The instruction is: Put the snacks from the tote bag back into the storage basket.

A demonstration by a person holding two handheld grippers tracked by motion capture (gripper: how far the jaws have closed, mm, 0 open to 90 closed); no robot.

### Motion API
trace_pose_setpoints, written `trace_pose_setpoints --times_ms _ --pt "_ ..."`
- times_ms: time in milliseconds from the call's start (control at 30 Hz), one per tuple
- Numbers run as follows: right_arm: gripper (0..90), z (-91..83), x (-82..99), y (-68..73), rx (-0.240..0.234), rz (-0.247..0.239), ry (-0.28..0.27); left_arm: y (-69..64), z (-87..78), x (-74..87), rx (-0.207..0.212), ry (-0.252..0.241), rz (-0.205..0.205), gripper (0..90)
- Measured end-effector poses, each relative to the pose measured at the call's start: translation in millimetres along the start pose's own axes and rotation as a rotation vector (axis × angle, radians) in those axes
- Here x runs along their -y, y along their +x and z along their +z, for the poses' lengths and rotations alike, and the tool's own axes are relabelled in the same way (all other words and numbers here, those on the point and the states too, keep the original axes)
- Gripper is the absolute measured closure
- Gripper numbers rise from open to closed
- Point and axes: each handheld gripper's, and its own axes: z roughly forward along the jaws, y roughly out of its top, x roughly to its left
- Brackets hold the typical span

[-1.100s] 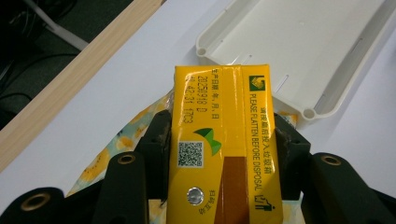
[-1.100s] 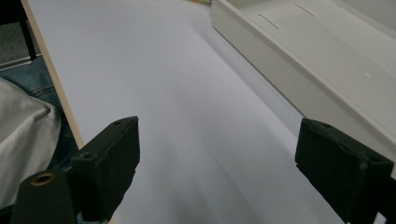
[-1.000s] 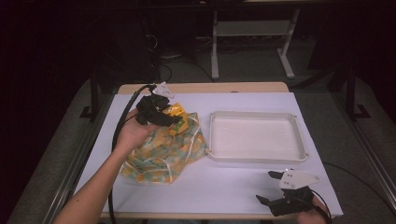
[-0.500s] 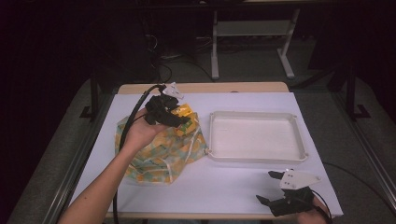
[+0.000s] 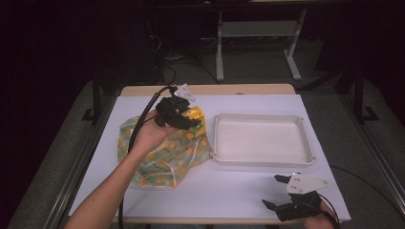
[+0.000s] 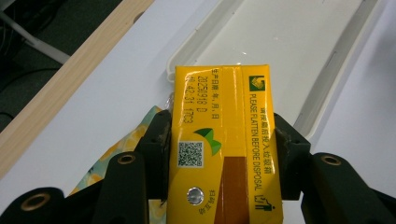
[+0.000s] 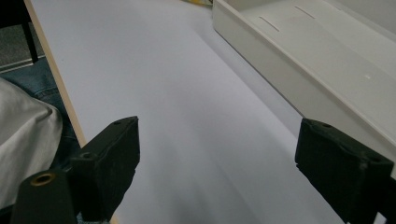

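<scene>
A yellow drink carton (image 6: 225,140) with printed text and a QR code is clamped between both pads of my left gripper (image 6: 223,144). In the high view that left gripper (image 5: 187,123) holds the yellow carton (image 5: 197,118) above the patterned cloth bag (image 5: 160,160), just left of the white tray (image 5: 261,139). The tray's near corner (image 6: 187,51) lies straight ahead of the carton. My right gripper (image 5: 277,192) rests at the table's near right edge, jaws wide apart with nothing between them, as its own view (image 7: 217,154) confirms.
A white sheet (image 5: 224,191) covers the table, with a wooden strip (image 5: 210,89) along the far edge. The white tray's wall (image 7: 261,42) lies ahead and to the right of my right gripper. Part of the person's clothing (image 7: 23,135) is at the table's near edge.
My left gripper has carried the yellow carton to the right, from over the bag's far left part toward the tray. The right gripper has stayed put.
</scene>
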Motion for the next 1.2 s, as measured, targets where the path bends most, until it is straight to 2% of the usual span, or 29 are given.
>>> trace_pose_setpoints --times_ms 633,733,767,1200 --pt "13.5 -0.8 0.8 -0.4 0.004 0.010 -0.005 -10.7 13.5 -14.0 0.023 0.008 0.026 50.1" --pt "13.5 -0.9 1.0 -1.3 0.007 -0.002 -0.003 -12.0 15.7 -16.8 0.028 0.004 0.033 50.1" --pt "13.5 -0.8 0.9 -0.5 0.003 0.009 -0.006 -12.9 16.0 -17.7 0.030 0.006 0.029 50.1" --pt "13.5 -1.5 1.0 -1.0 0.002 0.005 -0.008 -22.9 26.9 -30.4 0.055 0.012 0.069 50.2"
